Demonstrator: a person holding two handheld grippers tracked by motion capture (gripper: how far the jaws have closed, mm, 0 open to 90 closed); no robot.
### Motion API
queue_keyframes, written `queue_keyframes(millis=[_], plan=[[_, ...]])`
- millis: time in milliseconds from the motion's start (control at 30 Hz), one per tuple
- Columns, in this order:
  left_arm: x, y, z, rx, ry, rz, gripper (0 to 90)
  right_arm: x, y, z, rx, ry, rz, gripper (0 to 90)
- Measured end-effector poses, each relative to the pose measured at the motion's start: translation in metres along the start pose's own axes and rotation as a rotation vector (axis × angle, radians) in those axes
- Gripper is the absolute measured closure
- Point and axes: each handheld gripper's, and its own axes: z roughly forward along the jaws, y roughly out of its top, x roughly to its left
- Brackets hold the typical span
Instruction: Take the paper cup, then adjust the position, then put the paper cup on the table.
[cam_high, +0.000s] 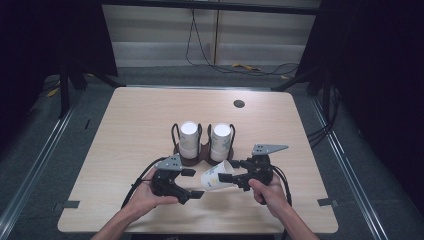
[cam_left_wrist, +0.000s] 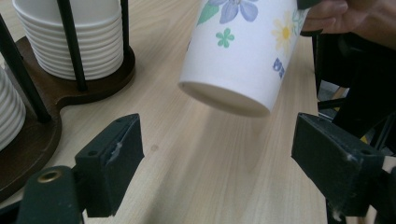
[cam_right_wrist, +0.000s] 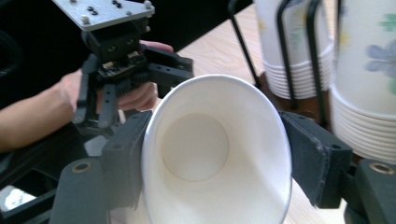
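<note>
Near edge of the table (cam_high: 125, 210): both forearms come in, one gripper per hand. Left gripper (cam_high: 194, 183) sits low at near centre-left, jaws spread wide with nothing between the pads. In the left gripper view the two black jaws stand well apart and bare wood shows between them; the cup hangs just beyond, not touching.

Just right of it, the paper cup (cam_high: 217, 176) is held off the table, tipped on its side, base pointing left toward the left gripper, mouth toward the right gripper. White paper, rolled rim, printed flowers: blue-purple bloom with green leaf, small green flower, yellow daisy, small blue mark. Recessed base ring visible in the left gripper view (cam_left_wrist: 240, 56). Inside plain white, and the mouth looks squeezed to an oval in the right gripper view (cam_right_wrist: 215, 154).

Right gripper (cam_high: 234, 175) is clamped on the cup near its rim, one pad on each side, pressing the wall in.

Farther back, centre of the table: dark wooden cup holder (cam_high: 202, 156) with black wire posts, two stacks of upside-down paper cups, left stack (cam_high: 189, 139) and right stack (cam_high: 220, 141), same flower print. The held cup is just near of the right stack, apart from it.

Far right: a round dark grommet hole (cam_high: 239, 104).
</note>
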Motion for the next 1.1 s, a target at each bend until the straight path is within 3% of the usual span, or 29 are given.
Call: queue_keyframes(millis=[167,600,667,933,1100], plan=[[0.001,0.000,0.000,0.004,0.009,-0.002,16.6,-0.003,-0.001,-0.009,-0.005,-0.032,0.004,28.6],[0.005,-0.001,-0.004,-0.010,0.028,-0.004,17.1,-0.009,0.001,-0.027,0.024,-0.171,0.009,28.9],[0.007,-0.001,-0.005,-0.014,0.036,-0.009,17.5,-0.010,0.001,-0.030,0.017,-0.174,0.005,28.9],[0.017,-0.003,-0.009,-0.003,0.088,-0.058,17.4,-0.013,0.004,-0.033,0.076,-0.272,-0.002,29.0],[0.021,-0.004,-0.010,0.006,0.108,-0.071,17.3,-0.015,0.006,-0.038,0.056,-0.281,-0.003,29.1]])
